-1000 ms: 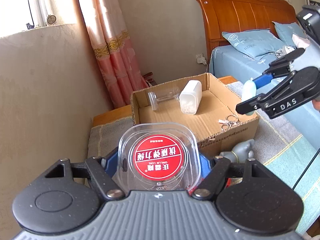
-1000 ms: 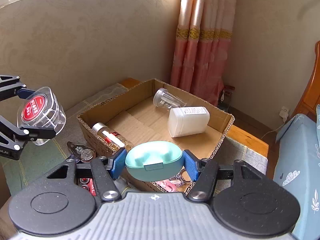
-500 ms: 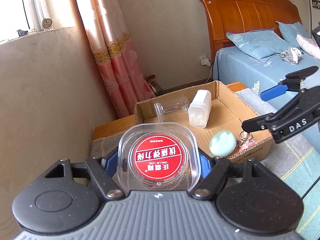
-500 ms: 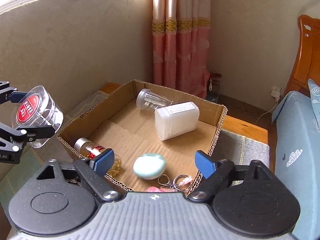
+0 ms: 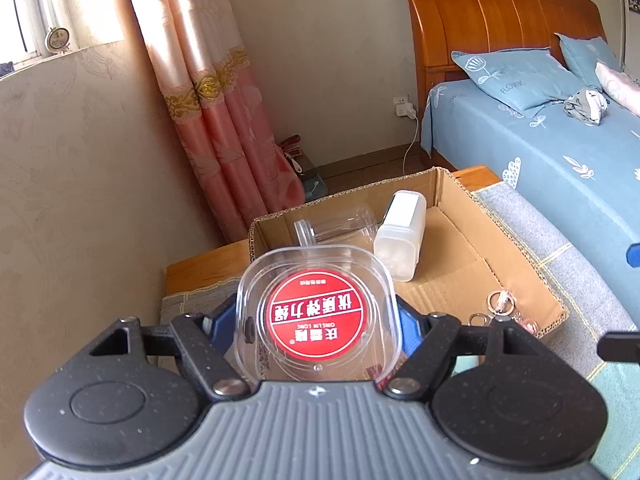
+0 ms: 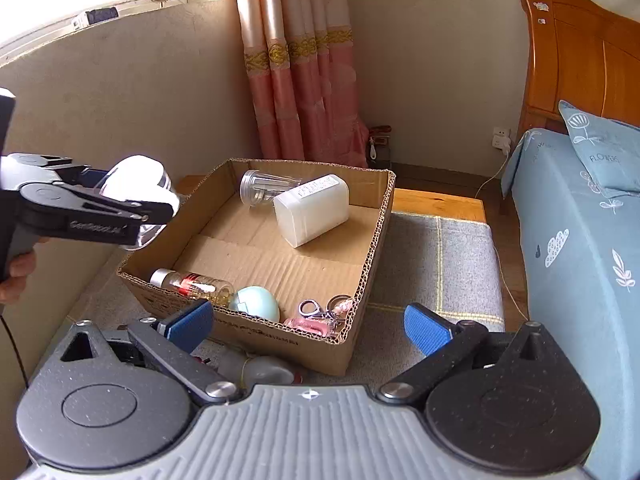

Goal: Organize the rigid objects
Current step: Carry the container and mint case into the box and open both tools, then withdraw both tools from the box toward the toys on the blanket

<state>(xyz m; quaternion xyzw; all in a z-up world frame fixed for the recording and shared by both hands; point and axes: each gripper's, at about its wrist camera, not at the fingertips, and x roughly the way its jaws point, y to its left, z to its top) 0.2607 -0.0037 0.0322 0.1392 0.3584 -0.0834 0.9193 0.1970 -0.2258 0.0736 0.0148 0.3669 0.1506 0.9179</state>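
1. The cardboard box [image 6: 280, 248] lies in the middle of the right wrist view.
2. The left gripper [image 5: 318, 322] clamps the clear case with red label [image 5: 316, 316], low in the centre of its view.
3. The right gripper [image 6: 308, 326] stands wide apart, with nothing between its fingers.
4. The mint case [image 6: 256, 304] rests inside the box, against its near wall.

We note both grippers, left gripper [image 5: 318, 320] and right gripper [image 6: 308, 322], share ribbed grey housings, speckled black linkages with silver screws, and blue finger pads [image 6: 426, 326].
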